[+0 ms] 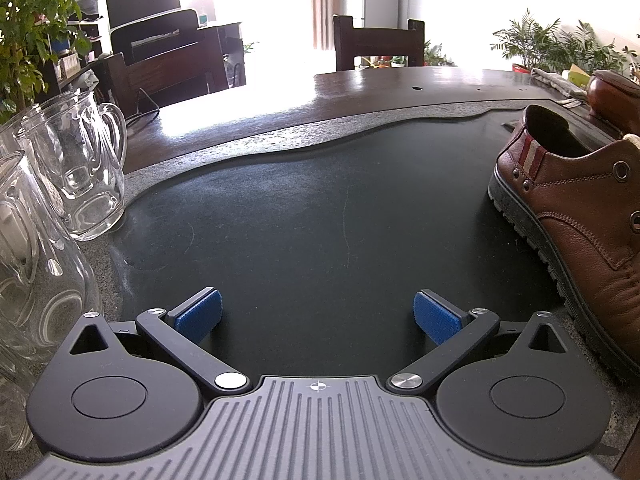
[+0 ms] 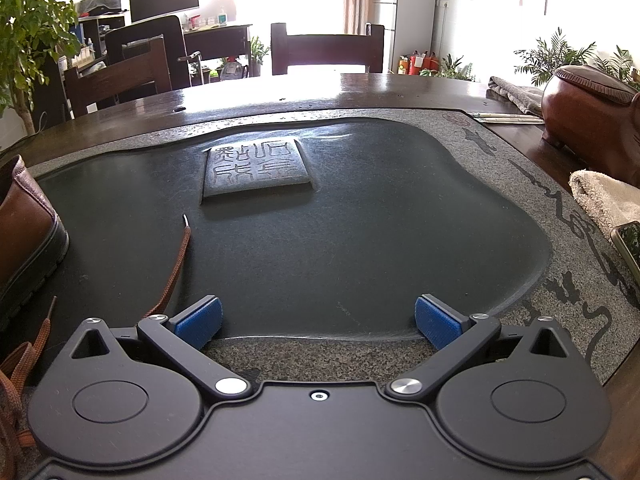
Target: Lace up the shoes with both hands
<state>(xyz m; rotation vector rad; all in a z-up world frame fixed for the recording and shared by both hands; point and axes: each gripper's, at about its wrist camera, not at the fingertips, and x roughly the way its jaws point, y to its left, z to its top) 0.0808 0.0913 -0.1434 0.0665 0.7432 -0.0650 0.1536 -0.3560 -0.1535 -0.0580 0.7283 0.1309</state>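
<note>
two grippers, both spread wide with nothing between the blue pads: left gripper (image 1: 318, 316) hovering low over the dark stone tray (image 1: 320, 216), right gripper (image 2: 318, 318) likewise over the same tray's near rim. brown leather shoe (image 1: 576, 216) at three o'clock in the left wrist view, heel toward the far side, eyelets bare as far as visible; same shoe at nine o'clock in the right wrist view. brown lace (image 2: 174, 272) loose on the tray at about ten o'clock from the right gripper, free tip pointing to twelve, more slack bunched at eight o'clock.

judged step: picking up the lace, not yet begun. best done by pinching close behind the tip, so the stiff end stays aimable at an eyelet, with the left steadying the shoe near the eyelets.

plenty of open tray between twelve and two o'clock for both tools. worth minding: glass mugs (image 1: 76, 168) crowding nine o'clock of the left gripper, carved stone block (image 2: 256, 170) at twelve, raised granite rim at six, towel (image 2: 604, 196) at three.
</note>
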